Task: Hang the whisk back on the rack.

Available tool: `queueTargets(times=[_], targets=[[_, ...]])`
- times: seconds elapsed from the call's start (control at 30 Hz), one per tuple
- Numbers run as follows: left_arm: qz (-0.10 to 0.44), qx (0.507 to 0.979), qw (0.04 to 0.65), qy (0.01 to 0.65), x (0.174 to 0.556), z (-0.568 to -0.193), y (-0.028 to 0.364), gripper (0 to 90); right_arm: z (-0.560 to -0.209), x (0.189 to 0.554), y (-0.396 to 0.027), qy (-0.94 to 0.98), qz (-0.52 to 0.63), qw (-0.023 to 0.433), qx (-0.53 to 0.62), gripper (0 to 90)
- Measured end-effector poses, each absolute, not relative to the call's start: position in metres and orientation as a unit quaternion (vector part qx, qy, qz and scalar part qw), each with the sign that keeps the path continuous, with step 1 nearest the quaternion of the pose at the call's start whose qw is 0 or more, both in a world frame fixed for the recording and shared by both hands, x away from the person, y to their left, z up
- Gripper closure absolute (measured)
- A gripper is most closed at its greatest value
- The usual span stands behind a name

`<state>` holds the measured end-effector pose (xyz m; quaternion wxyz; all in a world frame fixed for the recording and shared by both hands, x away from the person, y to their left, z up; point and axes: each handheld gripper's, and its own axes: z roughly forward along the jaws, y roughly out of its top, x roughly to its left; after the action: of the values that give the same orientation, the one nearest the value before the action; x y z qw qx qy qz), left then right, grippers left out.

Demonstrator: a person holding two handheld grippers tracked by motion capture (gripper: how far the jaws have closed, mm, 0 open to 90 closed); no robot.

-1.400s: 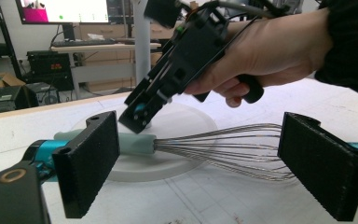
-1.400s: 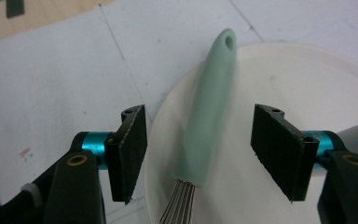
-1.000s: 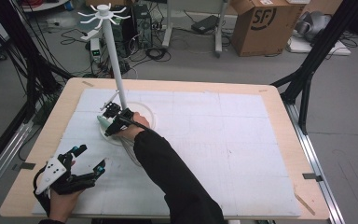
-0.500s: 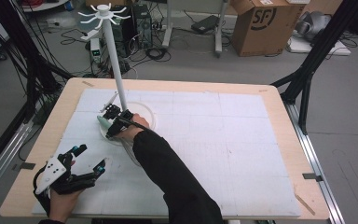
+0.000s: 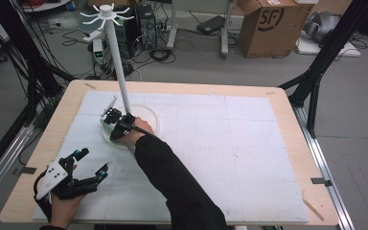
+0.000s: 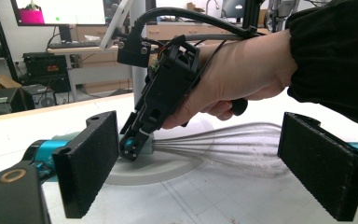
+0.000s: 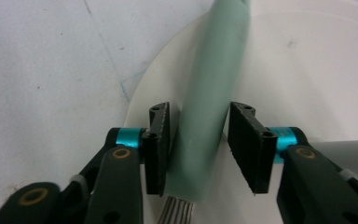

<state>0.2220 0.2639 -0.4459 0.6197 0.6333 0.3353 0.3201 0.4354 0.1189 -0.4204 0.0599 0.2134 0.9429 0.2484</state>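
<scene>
Where the stand's base [image 7: 307,60] ends, right tongs [image 7: 198,149] astride whisk handle [image 7: 212,93], left tongs [image 5: 84,167] apart.

Matt green handle [image 7: 208,102] (whisk, wire loops)

Right gripper [image 5: 109,118] is held low at round white stand base [image 5: 146,125]; left gripper [image 5: 92,165] is rested near table [image 5: 287,110] front-left corner, jaws spread

Counted on and around the desk [image 5: 287,158]

Two tools, left [image 5: 92,167] and right [image 5: 109,120]; one whisk [image 7: 209,93] at 10 o'clock; one white hook stand [image 5: 120,72]; one cardboard box [image 5: 268,24] on the floor at 1 o'clock.
</scene>
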Motion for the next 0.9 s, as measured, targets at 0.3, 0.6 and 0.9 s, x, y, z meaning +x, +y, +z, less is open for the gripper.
queueTargets(times=[0.3, 0.6, 0.9], targets=[[0.322, 0.636, 0.617, 0.333, 0.222, -0.446, 0.264, 13.3, -0.418, 0.433, 0.12, 0.949, 0.235, 0.056, 0.204, 70.0], [0.326, 0.631, 0.618, 0.337, 0.22, -0.445, 0.267, 13.4, -0.41, 0.426, 0.121, 0.95, 0.234, 0.082, 0.19, 70.2], [0.325, 0.63, 0.62, 0.337, 0.219, -0.445, 0.267, 13.4, -0.385, 0.417, 0.111, 0.936, 0.285, 0.097, 0.184, 70.1]])
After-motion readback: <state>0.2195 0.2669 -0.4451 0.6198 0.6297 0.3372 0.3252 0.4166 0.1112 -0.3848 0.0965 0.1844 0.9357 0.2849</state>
